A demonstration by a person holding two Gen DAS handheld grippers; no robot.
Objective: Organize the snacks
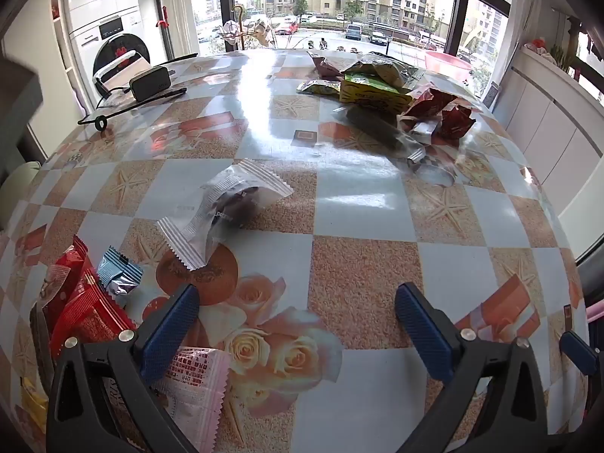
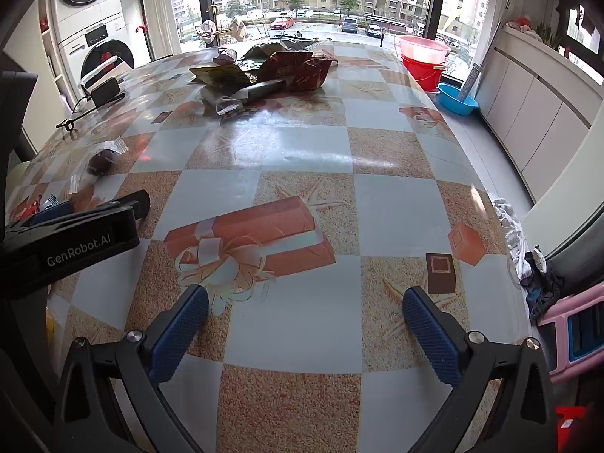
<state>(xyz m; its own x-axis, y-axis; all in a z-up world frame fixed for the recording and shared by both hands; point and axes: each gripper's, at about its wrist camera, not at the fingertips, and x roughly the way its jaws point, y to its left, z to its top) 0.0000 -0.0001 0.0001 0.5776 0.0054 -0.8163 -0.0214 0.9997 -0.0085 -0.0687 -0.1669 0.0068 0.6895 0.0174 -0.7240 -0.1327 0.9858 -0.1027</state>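
Right wrist only: red bucket (image 2: 422, 70).

Home, looks like a balcony or laundry-side room in an apartment. Stacked washer and dryer (image 1: 109, 34) at 10 o'clock, big windows (image 1: 332, 0) at 12 o'clock facing residential towers and parked cars. Desk (image 1: 362, 204) has a floral, starfish-checked vinyl cover. White cabinets (image 2: 543, 105) at 2 o'clock, red and pink plastic basins (image 2: 424, 56) and blue tub (image 2: 458, 98) on the floor, clothes pile (image 2: 524, 249) at 3 o'clock.
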